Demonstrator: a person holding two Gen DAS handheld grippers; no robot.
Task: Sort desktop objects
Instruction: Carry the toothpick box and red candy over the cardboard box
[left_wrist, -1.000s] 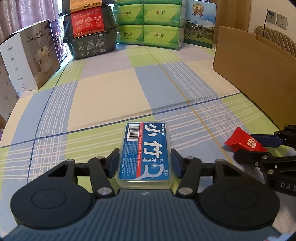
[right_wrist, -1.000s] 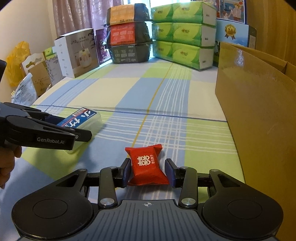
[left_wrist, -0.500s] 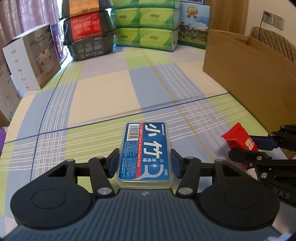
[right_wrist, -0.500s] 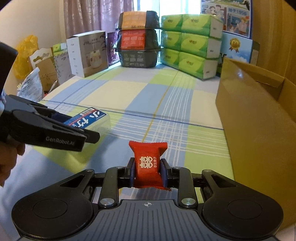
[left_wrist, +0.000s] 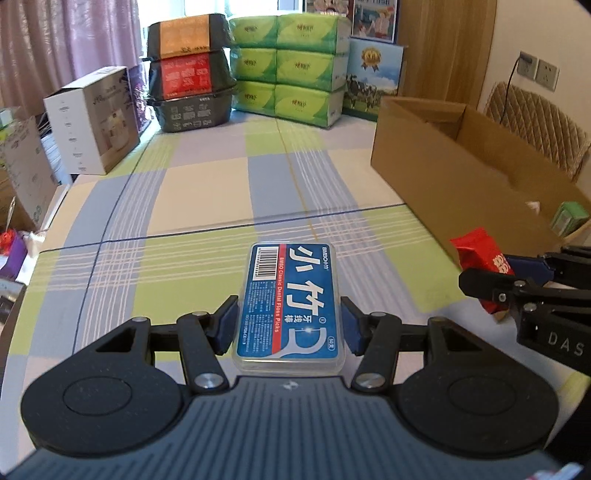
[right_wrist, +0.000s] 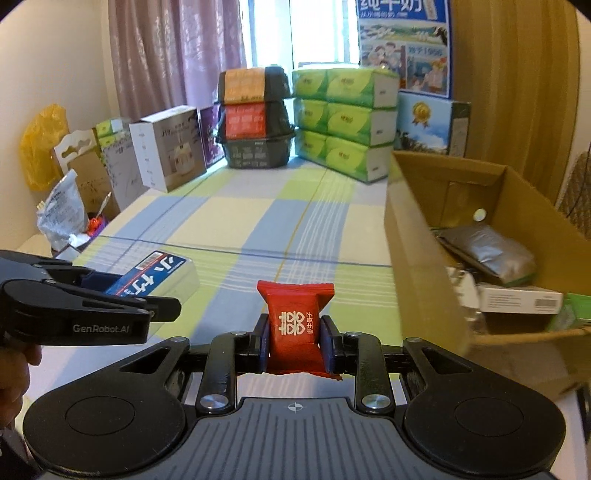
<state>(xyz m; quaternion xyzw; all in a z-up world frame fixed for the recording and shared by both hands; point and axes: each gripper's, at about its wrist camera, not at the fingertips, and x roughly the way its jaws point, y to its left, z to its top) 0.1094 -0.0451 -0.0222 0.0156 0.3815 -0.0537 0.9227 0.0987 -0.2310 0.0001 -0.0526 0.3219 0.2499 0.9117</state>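
Two grasps at once. Left hand-held gripper (left_wrist: 289, 325) clamps floss-pick box (left_wrist: 290, 304) by its long sides: rigid, light, slick plastic. Right hand-held gripper (right_wrist: 294, 341) pinches red candy packet (right_wrist: 294, 325) mid-body: soft, crinkly. Only the right view shows inside the cardboard box (right_wrist: 413, 258), right of frame.

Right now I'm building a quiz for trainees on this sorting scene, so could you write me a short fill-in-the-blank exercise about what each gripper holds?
1. The left gripper is shut on the ____ floss box.
2. The right gripper is shut on a ____ candy packet.
3. The open cardboard box stands to the ____ of the right gripper.

Missing words: blue; red; right
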